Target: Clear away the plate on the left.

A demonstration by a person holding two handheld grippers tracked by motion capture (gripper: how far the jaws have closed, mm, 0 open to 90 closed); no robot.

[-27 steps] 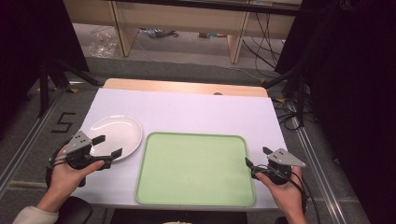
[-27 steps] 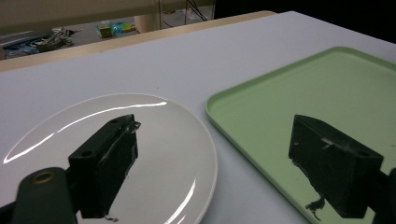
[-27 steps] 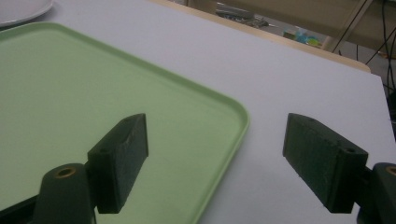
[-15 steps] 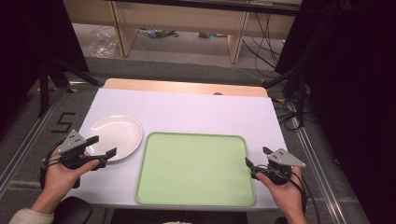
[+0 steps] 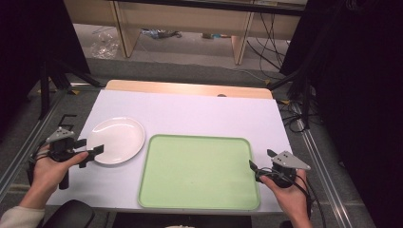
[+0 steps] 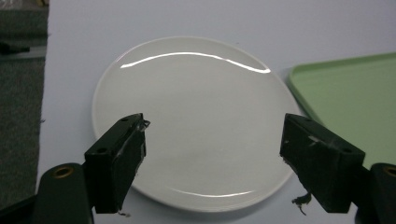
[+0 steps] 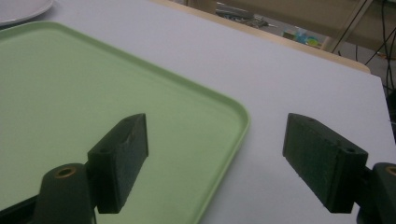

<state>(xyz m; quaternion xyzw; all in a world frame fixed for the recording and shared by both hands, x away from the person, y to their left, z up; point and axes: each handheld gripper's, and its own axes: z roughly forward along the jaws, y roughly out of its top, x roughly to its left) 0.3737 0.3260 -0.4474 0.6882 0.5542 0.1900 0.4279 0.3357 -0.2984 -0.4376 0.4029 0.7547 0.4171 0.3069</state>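
The left gripper (image 5: 88, 148) is held low at the table's left edge, its 2 jaws spread before the white plate (image 5: 116, 139). The right gripper (image 5: 261, 161) rests beside the green tray (image 5: 199, 172), jaws spread.

White bench with a plate and a tray

The bench (image 5: 199, 111) has a pale, matte top with a strip of bare wood along its far edge. A round white plate (image 5: 116, 139) lies flat near the left side. Just beside it to the right, apart by a narrow gap, lies a light green rectangular tray (image 5: 199, 172), reaching almost to the near edge.
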